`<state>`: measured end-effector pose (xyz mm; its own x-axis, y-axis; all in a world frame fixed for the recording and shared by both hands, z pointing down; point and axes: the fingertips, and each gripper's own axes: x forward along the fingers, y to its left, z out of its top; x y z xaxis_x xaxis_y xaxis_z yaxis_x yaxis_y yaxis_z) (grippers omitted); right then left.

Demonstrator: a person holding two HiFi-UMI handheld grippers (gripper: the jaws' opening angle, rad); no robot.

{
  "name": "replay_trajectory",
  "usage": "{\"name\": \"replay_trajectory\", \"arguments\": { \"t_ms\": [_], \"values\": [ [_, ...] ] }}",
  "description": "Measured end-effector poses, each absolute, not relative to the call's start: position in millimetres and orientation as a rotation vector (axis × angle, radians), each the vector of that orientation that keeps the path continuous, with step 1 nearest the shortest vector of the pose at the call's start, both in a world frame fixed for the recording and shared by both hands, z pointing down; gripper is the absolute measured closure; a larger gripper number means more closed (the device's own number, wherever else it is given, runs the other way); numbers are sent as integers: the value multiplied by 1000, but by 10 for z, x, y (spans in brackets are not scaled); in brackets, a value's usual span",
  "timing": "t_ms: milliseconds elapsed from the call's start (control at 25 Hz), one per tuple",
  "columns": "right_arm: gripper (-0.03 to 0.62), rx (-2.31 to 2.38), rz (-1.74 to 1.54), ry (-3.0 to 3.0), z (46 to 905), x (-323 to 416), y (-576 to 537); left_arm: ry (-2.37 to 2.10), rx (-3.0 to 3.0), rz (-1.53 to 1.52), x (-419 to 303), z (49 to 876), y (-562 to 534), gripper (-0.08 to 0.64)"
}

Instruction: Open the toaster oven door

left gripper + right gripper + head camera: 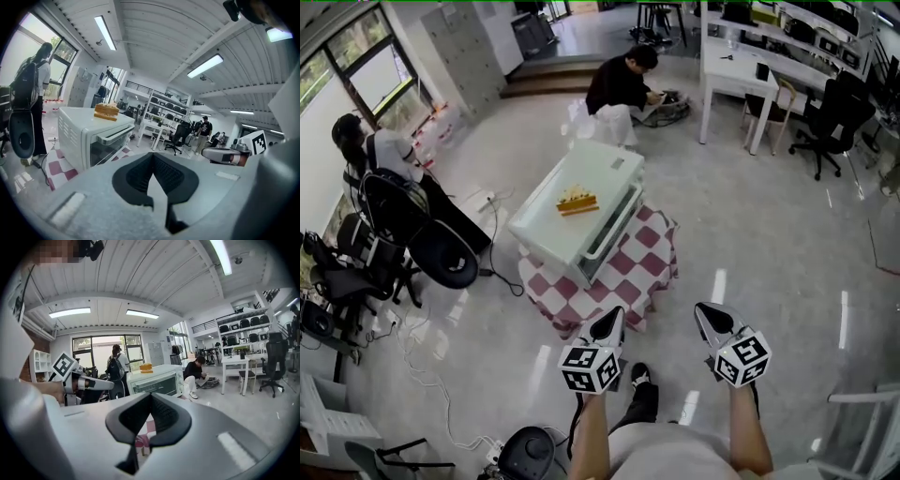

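Note:
A white toaster oven (572,192) stands on a small table with a red-and-white checked cloth (652,258). Its glass door (614,223) is closed and faces me, with a long handle along its top. A stack of toast (577,200) lies on its roof. My left gripper (612,323) and right gripper (703,317) hover side by side over the floor, well short of the table, both shut and empty. The left gripper view shows the oven (86,136) to the left of the shut jaws (153,155). The right gripper view has it (157,380) just past the shut jaws (151,394).
A person (623,80) crouches on the floor behind the table. Another sits at the left (375,150) among black office chairs (431,239). Cables (492,272) trail across the floor left of the table. A white desk (741,75) and black chair (839,117) stand at the far right.

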<state>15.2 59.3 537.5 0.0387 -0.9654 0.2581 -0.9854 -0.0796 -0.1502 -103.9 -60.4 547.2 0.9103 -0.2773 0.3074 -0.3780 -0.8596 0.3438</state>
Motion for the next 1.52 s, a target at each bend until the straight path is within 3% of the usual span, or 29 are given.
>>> {"name": "replay_trajectory", "arguments": {
  "t_ms": [840,1520],
  "values": [
    [589,1936,250,-2162,5270,471,-1290,-445,2668,387,-497,5746,-1821,554],
    [589,1344,140,-2324,5329,794,-2006,-846,2562,281,-193,5507,-1965,555]
  ]
}}
